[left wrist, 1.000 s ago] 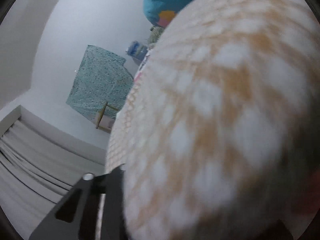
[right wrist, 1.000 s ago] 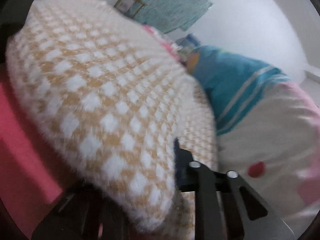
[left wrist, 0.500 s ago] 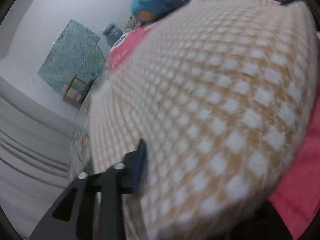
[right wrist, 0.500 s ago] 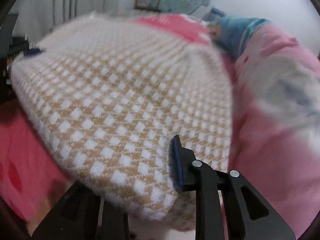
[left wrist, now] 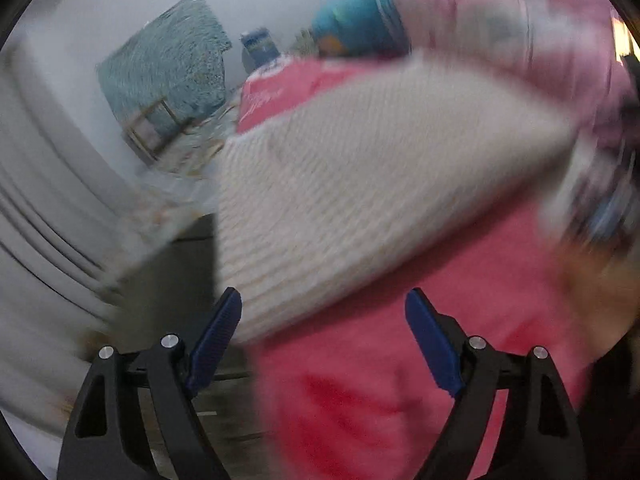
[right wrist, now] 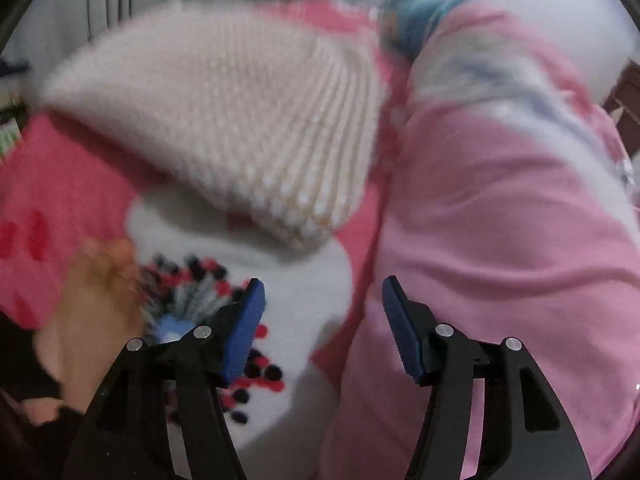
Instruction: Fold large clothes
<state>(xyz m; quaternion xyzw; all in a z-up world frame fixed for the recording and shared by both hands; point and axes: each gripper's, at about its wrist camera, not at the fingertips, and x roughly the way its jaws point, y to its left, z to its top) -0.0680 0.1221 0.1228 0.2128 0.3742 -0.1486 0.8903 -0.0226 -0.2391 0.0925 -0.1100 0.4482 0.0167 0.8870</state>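
A cream and tan checked knit sweater (left wrist: 360, 168) lies folded in a thick pad on the pink bed cover (left wrist: 400, 380); both views are motion-blurred. My left gripper (left wrist: 324, 344) is open and empty, just short of the sweater's near edge. In the right wrist view the same sweater (right wrist: 240, 120) lies ahead. My right gripper (right wrist: 322, 328) is open and empty, a little back from it, above a white printed patch (right wrist: 312, 280) of the cover.
A pink quilt (right wrist: 500, 220) is heaped at the right beside the sweater. A blue pillow (left wrist: 356, 20) lies at the head of the bed. A teal cloth (left wrist: 168, 64) hangs over a wooden frame by the wall. A bare foot (right wrist: 92, 300) rests at lower left.
Both grippers let go of the sweater, opened and pulled back. The sweater, held up close to the cameras before, now lies on the bed.
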